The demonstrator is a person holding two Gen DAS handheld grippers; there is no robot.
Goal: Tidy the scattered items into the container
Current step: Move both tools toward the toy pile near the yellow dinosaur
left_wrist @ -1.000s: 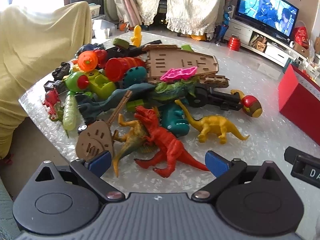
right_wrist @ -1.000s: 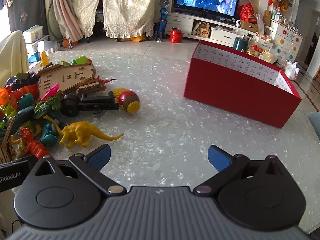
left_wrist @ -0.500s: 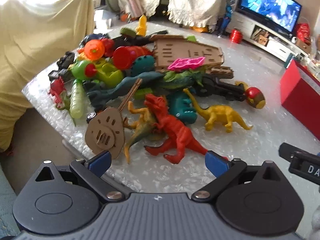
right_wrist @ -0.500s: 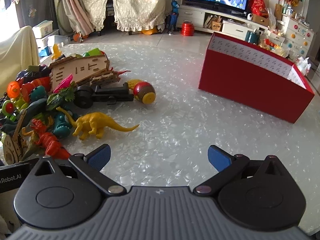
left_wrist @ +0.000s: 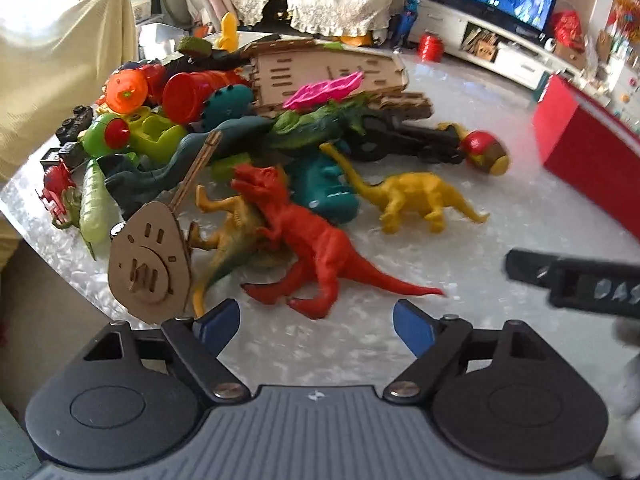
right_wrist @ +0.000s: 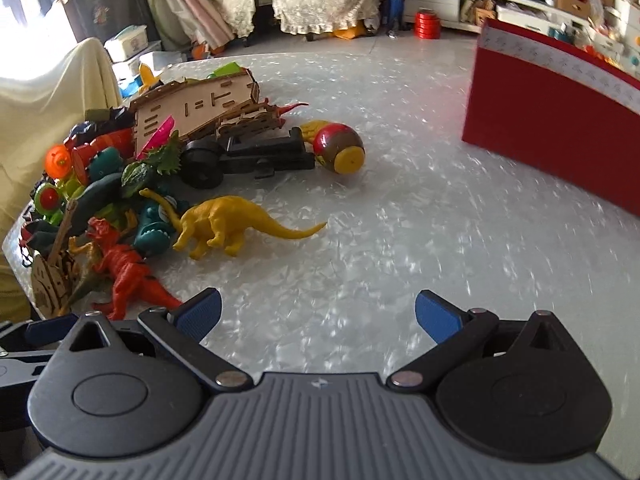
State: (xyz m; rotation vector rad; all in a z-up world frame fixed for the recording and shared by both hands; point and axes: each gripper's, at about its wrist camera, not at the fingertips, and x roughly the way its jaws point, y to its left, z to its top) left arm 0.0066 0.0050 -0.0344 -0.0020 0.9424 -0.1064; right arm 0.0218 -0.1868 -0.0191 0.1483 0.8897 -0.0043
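my left gripper (left_wrist: pixel 316 320) spread wide, empty | red dinosaur (left_wrist: pixel 304 232) dead ahead, just beyond its tips, tail toward my right | right gripper (right_wrist: pixel 318 316) wide, empty, further off | red box (right_wrist: pixel 560 128) far right, contents unseen

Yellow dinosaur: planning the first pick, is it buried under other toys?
No, the yellow dinosaur stands in the open beside the pile, nothing on top.

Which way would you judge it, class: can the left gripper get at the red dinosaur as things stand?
Probably yes: the left gripper is open, and the red dinosaur lies just ahead at the pile's near edge, nothing between.
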